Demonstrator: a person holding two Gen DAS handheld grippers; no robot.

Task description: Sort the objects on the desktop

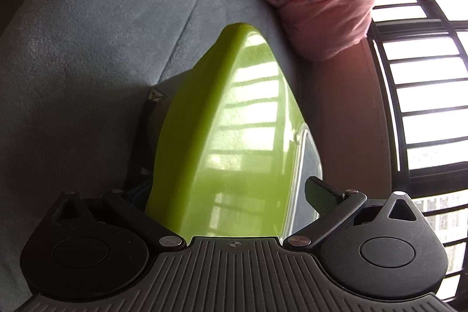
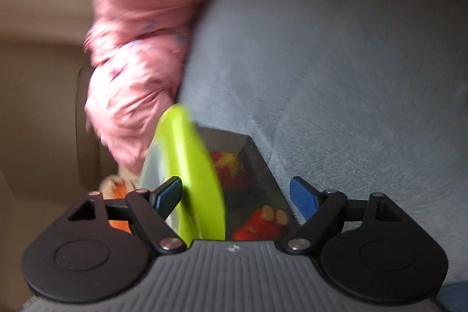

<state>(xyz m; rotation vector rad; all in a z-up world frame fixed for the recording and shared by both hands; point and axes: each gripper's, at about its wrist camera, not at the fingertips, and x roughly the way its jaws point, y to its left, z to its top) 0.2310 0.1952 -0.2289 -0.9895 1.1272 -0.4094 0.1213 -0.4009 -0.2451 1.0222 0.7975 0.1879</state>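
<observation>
Green plastic lid (image 1: 234, 136), stiff, glossy, likely slippery, standing on edge | left gripper (image 1: 234, 195): lid between fingers, grip unclear | right gripper (image 2: 238, 193): jaws spread, lid and clear box (image 2: 251, 183) between | hold lid by rim | on grey cloth (image 2: 351, 63)

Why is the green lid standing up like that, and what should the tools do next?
Probably the left tool should tip the green lid flat onto the clear box. The lid stands on edge, the box with its colourful things is uncovered, and the right tool is open around both.
</observation>
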